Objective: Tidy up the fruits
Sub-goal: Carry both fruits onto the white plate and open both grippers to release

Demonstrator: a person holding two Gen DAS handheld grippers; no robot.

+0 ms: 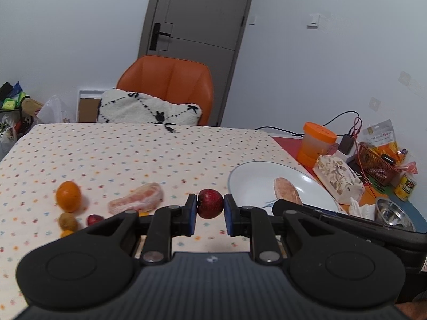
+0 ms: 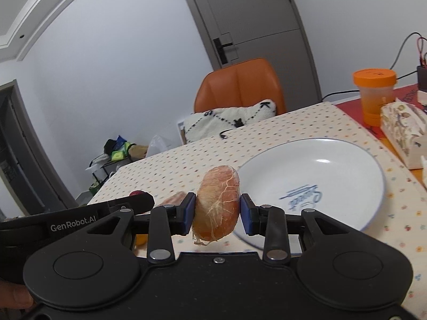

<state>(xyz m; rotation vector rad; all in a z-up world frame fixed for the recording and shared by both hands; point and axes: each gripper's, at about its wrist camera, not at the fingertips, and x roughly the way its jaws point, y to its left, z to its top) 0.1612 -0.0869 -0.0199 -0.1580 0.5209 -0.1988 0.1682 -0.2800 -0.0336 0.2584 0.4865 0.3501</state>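
We're in a lived-in home, at a dining table [image 1: 133,146] under a dotted cream cloth. Behind it, an orange padded chair [image 1: 168,80] carries a fluffy white cushion [image 1: 138,109], a grey panelled door [image 1: 197,13] is closed, and a cluttered black rack [image 2: 117,157] stands by the wall.

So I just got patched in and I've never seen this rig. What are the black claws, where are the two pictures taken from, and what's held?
No robot arm here: a person holds a black two-finger gripper in each hand, each with a fisheye camera looking along its fingers.

Left wrist view: the left gripper is shut on a small dark red round fruit above the dotted tablecloth. On the cloth lie a round orange, a peeled pink citrus segment and a small brown fruit.

Right wrist view: the right gripper is shut on another peeled pink citrus segment, at the near edge of the white plate.
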